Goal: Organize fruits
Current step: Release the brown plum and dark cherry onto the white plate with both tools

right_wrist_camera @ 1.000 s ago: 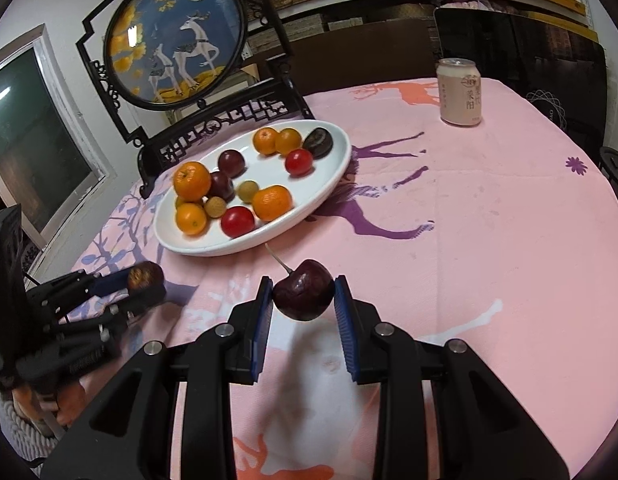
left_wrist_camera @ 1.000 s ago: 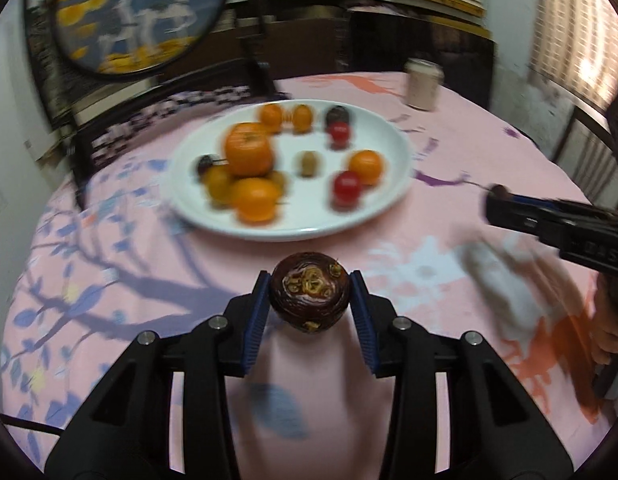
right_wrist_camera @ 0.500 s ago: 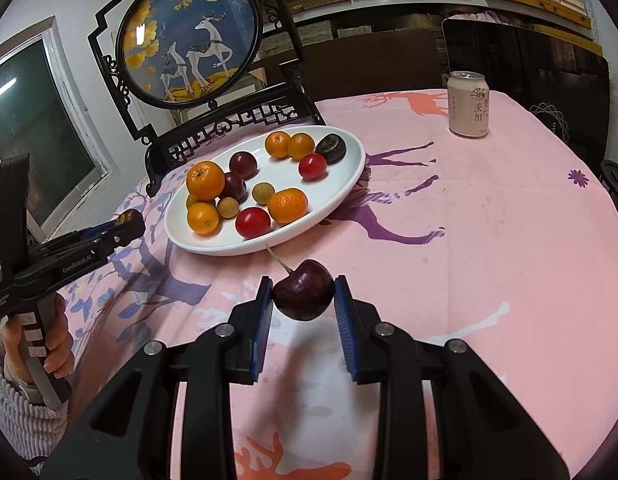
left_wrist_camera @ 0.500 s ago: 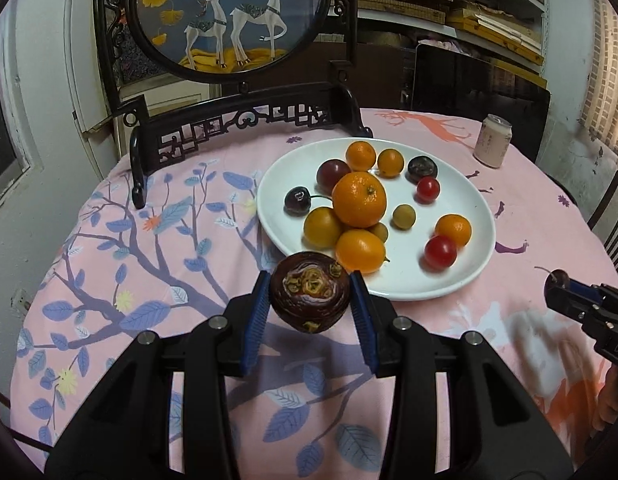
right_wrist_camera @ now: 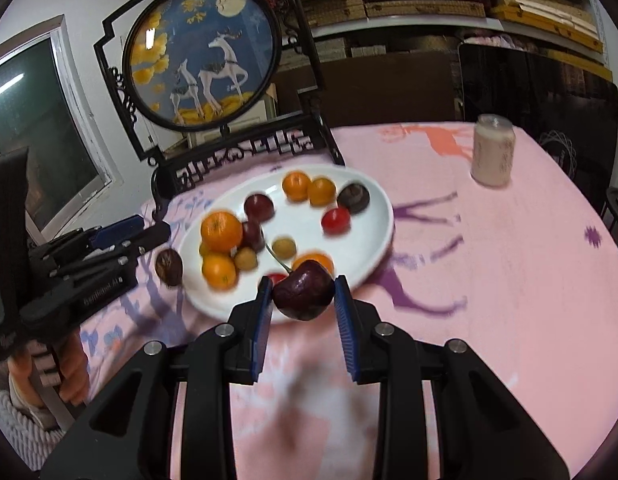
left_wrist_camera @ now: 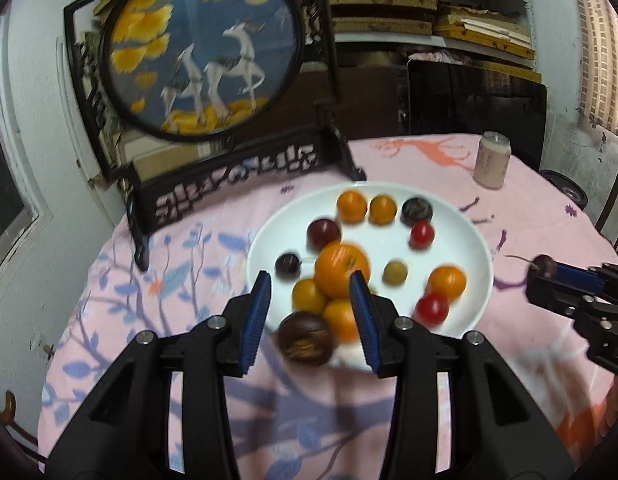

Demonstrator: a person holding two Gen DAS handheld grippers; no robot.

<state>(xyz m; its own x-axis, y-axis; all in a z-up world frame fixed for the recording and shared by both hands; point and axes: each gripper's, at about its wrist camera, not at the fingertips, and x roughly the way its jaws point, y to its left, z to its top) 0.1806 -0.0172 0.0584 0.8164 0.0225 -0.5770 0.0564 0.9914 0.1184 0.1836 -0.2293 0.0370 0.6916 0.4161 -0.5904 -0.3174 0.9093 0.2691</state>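
Observation:
The white plate holds oranges, red tomatoes and dark plums. A brown passion fruit is blurred by the plate's near-left rim, below my left gripper. That gripper's blue pads stand apart and nothing is pressed between them. Whether the fruit rests on the cloth or is falling, I cannot tell. My right gripper is shut on a dark red cherry with a stem, over the plate's near rim.
A black carved stand with a round deer picture rises behind the plate. A pale drink can stands at the far right of the pink tablecloth. A person's hand grips the left tool.
The passion fruit has left the left gripper's pads and now sits lower by the plate rim. Both grippers have moved up and closer to the plate; the cherry stays gripped.

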